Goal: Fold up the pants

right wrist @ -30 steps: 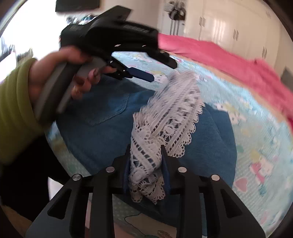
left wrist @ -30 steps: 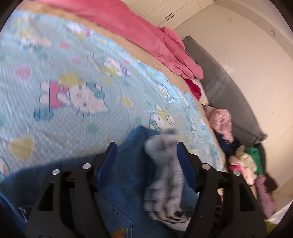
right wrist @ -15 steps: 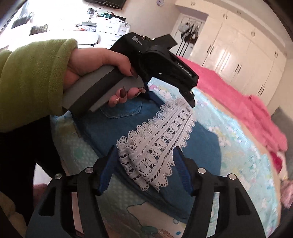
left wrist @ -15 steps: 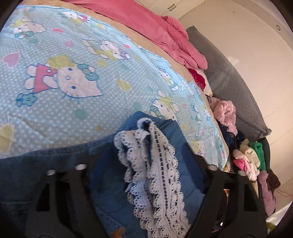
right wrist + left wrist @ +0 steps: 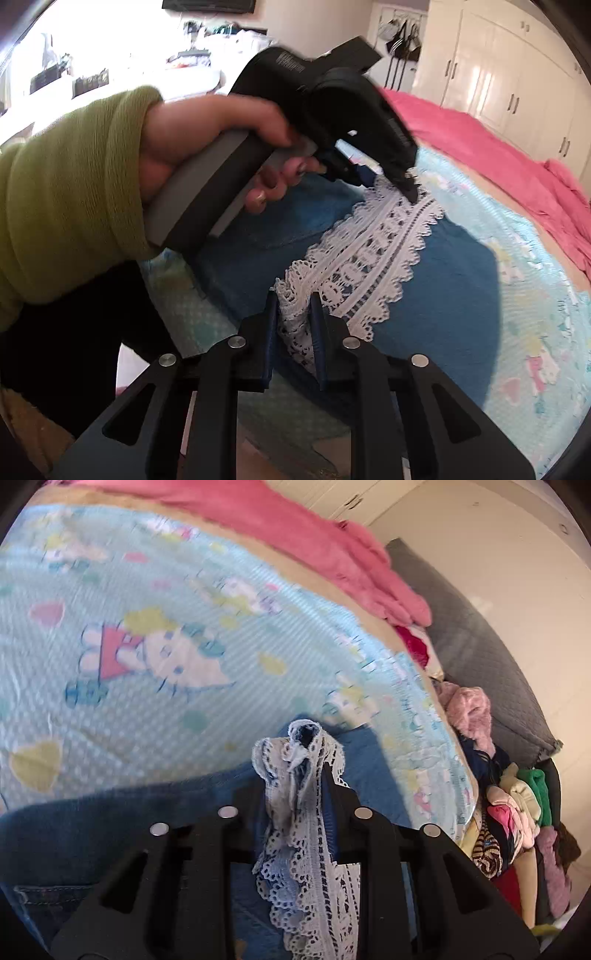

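At six o'clock of the left wrist view, left gripper [image 5: 295,790] just closed onto lace hem [image 5: 306,830] of pants [image 5: 110,819] on bed [image 5: 147,686]; at six of right wrist view, right gripper [image 5: 293,314] likewise just clamped on lace, likely to lift for folding.

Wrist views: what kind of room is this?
Most likely a home bedroom: a bed with a cartoon-print sheet and a pink blanket, white built-in wardrobes, and a pile of clothes beside the bed.
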Tool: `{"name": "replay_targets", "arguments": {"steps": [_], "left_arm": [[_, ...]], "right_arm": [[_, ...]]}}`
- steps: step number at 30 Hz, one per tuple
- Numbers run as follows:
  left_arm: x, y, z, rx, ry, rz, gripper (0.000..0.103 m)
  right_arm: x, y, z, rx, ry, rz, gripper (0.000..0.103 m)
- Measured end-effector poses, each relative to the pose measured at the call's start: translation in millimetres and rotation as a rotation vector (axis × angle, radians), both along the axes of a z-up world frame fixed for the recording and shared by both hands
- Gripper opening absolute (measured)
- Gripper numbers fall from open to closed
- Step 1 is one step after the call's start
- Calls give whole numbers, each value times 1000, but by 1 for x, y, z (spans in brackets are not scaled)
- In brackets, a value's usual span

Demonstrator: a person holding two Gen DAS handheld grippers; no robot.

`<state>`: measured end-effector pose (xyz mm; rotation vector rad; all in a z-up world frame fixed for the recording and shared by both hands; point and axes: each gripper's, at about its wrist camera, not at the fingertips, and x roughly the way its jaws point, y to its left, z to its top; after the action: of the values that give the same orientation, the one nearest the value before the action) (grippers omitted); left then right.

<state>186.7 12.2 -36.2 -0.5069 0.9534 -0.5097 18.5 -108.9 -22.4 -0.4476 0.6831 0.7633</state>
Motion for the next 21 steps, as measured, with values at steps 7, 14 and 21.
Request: {"name": "replay_targets", "arguments": {"steps": [7,14,21], "left_arm": [[2,0,-4,57,-7,-5,41],[-30,17,16,130,-70,48,54],[-87,34,28,128,-93,82,53]], "right_arm": [[8,-8,6,90,58,27,39],[7,-59,33,197,58,-54,53],[14,-105,33,227,81,-201,52]]}}
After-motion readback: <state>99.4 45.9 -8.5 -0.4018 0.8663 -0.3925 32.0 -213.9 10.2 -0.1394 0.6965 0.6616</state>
